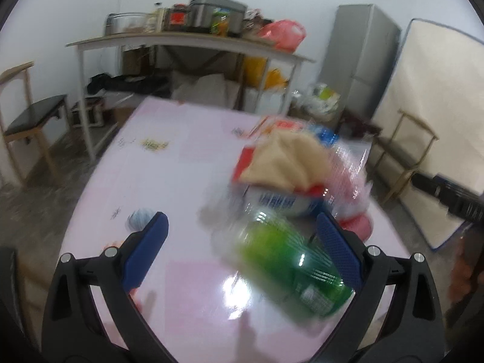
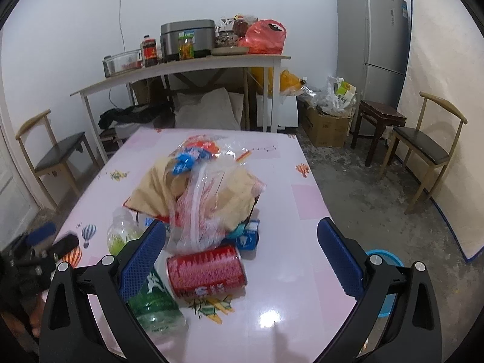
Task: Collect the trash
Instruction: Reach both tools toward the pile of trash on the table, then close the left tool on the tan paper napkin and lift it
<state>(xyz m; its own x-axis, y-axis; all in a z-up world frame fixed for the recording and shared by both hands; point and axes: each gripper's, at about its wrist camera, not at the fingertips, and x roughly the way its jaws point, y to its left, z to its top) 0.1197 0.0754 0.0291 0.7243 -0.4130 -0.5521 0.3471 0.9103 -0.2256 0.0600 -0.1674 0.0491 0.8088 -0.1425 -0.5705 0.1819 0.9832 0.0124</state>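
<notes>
Pink surface [image 2: 272, 317]: red can [image 2: 206, 272] lies sideways, label unreadable; green bottle [image 2: 154, 299] beside it; both grippers' fingers [image 2: 142, 260] gape, holding nothing.

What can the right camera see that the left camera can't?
Only the right wrist view shows the red can lying on its side, a blue bin on the floor past the table edge, the cardboard box, and the left tool at the far left.

Only the left wrist view shows the right tool entering from the right; it is blurred.

Both show the pink table, the trash pile with the tan paper, the green bottle, the fridge and the cluttered shelf table. Each camera's own tool is open and holds nothing.
</notes>
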